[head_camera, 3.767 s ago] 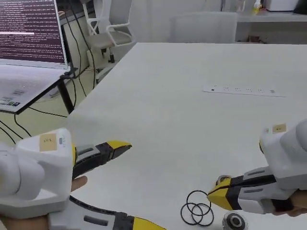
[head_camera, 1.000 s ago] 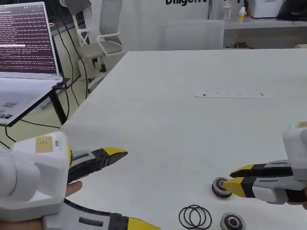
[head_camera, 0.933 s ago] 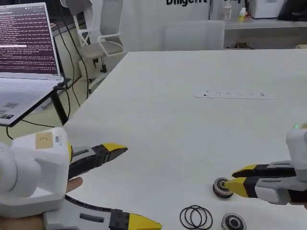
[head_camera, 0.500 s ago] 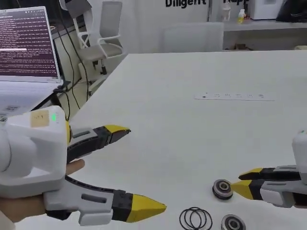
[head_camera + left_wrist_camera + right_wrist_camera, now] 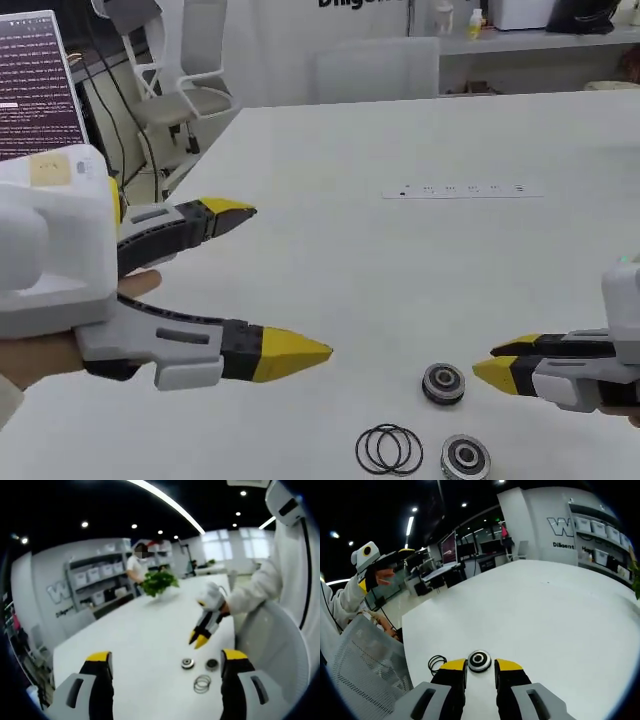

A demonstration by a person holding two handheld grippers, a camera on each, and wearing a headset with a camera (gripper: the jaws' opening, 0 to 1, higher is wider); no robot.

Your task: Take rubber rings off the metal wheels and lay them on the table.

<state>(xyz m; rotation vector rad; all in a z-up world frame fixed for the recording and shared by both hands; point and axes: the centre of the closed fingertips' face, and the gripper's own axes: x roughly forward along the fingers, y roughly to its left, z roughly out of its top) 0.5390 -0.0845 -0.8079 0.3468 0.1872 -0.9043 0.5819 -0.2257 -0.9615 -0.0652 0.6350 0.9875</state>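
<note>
**Approach to a wheel, before a ring is stripped (judged).** Three loose rubber rings are seen lying overlapped on the table, so part of the task is taken as done. Two metal wheels are set flat close by: the farther wheel just beyond the rings, and the nearer wheel just beside them on the right. A dark band is shown round each wheel's rim, but whether it is a ring left on cannot be told. The right hand-held gripper is held low over the table, its jaws parted only narrowly and nothing between them. In the right gripper view the farther wheel is centred just ahead of the two tips, close to them but apart. The left hand-held gripper is held raised, well apart from wheels and rings, its jaws spread wide and empty. The next move is judged to call for the farther wheel to be steadied by one gripper while the rim band is caught by a jaw tip of the other and rolled off. A slip of the wheel across the smooth table is to be guarded against.
</note>
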